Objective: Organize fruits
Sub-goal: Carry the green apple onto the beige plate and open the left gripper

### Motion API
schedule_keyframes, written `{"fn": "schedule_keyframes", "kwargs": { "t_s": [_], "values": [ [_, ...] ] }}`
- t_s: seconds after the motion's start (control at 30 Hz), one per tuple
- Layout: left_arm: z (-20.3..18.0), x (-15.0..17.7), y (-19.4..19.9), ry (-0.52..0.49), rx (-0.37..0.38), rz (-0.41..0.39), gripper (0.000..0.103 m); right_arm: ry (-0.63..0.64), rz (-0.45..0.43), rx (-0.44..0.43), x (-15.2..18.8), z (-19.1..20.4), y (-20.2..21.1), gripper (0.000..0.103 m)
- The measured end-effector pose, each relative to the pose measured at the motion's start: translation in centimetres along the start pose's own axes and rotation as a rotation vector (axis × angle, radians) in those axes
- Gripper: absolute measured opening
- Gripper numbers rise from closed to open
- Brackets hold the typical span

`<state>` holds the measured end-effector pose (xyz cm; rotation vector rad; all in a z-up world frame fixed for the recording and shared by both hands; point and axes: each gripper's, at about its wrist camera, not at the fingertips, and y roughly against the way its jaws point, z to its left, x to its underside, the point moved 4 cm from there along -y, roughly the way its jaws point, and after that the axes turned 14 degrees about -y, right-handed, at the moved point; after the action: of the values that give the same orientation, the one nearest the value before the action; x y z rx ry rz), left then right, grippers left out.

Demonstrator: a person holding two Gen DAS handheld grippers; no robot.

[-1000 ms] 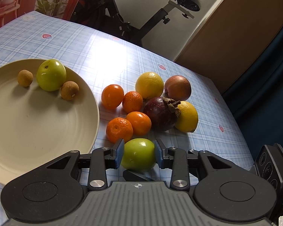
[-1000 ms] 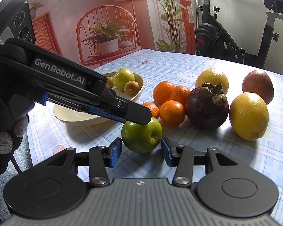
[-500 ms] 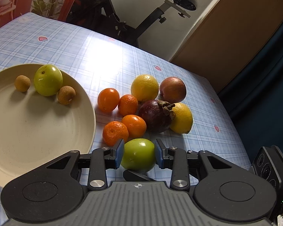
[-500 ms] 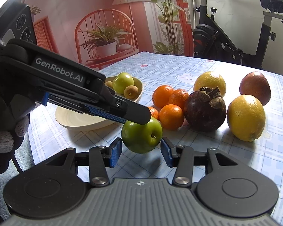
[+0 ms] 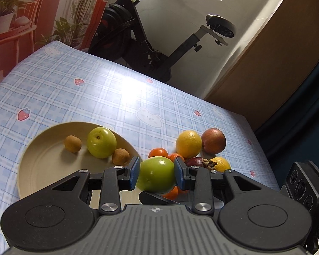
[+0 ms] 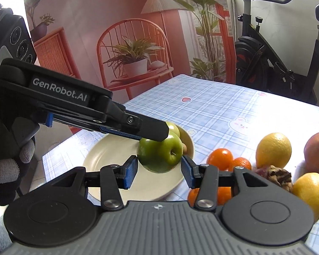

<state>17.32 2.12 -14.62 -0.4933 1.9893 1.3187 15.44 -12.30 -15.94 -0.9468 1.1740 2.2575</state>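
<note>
A green apple hangs above the table with my left gripper shut on it, blue pads pressed on both sides. In the right wrist view the same apple sits between the pads of my right gripper, which also close on it, and a left finger lies across its top. The apple hovers at the near rim of the beige plate. That plate holds a second green apple and two brown longans.
On the checked tablecloth right of the plate lie tangerines, a yellow orange, a reddish fruit, a dark mangosteen and a lemon. A gloved hand holds the left gripper. An exercise bike stands behind the table.
Both grippers have risen together with the green apple, lifting it off the table and carrying it from beside the tangerines toward the plate.
</note>
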Motion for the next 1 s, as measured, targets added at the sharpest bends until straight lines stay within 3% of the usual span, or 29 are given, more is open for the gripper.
{"fn": "schedule_keyframes", "kwargs": {
  "t_s": [0.13, 0.33, 0.5, 0.7, 1.0],
  "values": [
    [3.2, -0.2, 0.4, 0.022, -0.045, 0.023, 0.037, 0.015, 0.054, -0.023, -0.8, 1.9, -3.4, 0.048],
    [8.7, 0.6, 0.3, 0.153, -0.082, 0.064, 0.037, 0.004, 0.159, -0.052, -0.8, 3.8, -8.8, 0.048],
    [11.0, 0.6, -0.5, 0.197, -0.109, 0.072, 0.037, -0.001, 0.218, -0.038, -1.3, 4.2, -12.0, 0.048],
    [12.2, 0.4, -1.5, 0.231, -0.106, 0.077, 0.037, -0.001, 0.235, -0.004, -1.6, 4.0, -13.5, 0.048],
    [13.1, 0.6, -0.8, 0.276, -0.115, 0.032, 0.032, -0.021, 0.193, 0.032, -2.6, 3.5, -13.8, 0.048]
  ]
}}
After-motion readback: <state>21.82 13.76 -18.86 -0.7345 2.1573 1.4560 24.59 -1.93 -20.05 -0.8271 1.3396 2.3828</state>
